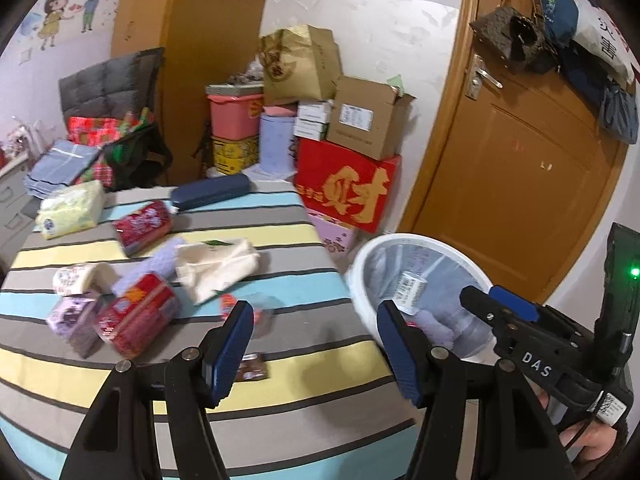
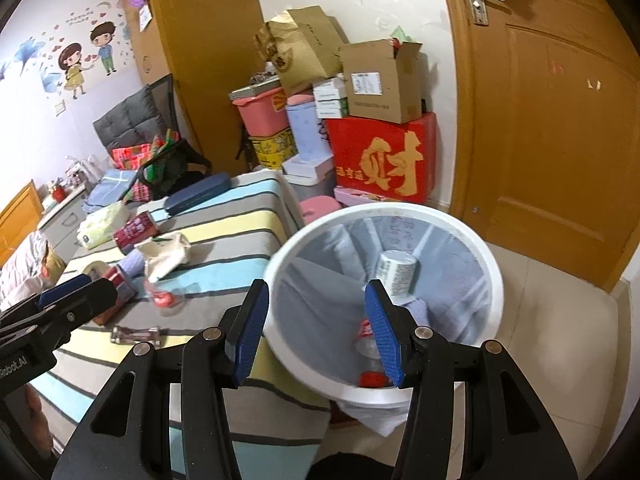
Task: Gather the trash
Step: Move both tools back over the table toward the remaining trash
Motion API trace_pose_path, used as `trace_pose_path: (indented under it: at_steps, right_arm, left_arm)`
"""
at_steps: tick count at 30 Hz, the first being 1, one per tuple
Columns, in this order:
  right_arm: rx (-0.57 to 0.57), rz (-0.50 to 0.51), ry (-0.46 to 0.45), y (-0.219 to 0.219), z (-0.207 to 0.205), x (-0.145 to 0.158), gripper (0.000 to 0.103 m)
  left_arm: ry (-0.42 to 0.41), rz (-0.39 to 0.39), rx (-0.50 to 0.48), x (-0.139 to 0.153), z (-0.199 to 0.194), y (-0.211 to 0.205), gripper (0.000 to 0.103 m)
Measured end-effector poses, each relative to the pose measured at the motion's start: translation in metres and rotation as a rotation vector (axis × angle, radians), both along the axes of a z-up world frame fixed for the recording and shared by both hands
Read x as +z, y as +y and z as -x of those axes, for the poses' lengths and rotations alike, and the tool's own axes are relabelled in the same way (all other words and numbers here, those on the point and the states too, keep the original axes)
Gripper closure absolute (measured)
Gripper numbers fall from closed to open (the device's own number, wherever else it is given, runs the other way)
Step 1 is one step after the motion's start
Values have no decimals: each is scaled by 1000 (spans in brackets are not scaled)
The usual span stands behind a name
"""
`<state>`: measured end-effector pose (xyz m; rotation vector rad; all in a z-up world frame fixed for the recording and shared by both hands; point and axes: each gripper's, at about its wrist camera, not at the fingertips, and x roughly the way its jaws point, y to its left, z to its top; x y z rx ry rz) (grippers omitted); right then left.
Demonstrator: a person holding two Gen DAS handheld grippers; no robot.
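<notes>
Striped bedspread in grey, yellow and blue (image 1: 280,364), white round plastic bin (image 2: 494,280) beside it, already holding wrappers. Left gripper (image 1: 316,348) and right gripper (image 2: 320,328) both wide open, empty. Best aimed low at small brown foil wrapper (image 1: 251,366), pinched across its short side.

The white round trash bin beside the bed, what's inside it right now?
The white round trash bin holds a printed paper cup and a red-capped crushed plastic bottle; the liner hides anything beneath.

White round plastic trash bin (image 2: 496,280) stands right of the striped bed (image 2: 224,240), a printed paper cup (image 2: 396,272) inside. Stacked cardboard boxes (image 2: 380,120) behind both.
</notes>
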<state>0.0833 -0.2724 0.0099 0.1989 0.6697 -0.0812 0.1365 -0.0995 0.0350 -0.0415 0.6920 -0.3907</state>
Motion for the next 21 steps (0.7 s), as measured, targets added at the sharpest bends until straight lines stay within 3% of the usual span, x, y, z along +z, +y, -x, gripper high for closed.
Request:
trace_pose_path:
  at_steps: [21]
  right_arm:
    - [143,20,-53,77,-6,10,45]
  left_arm:
    - [-44,12,242,8,32,129,35]
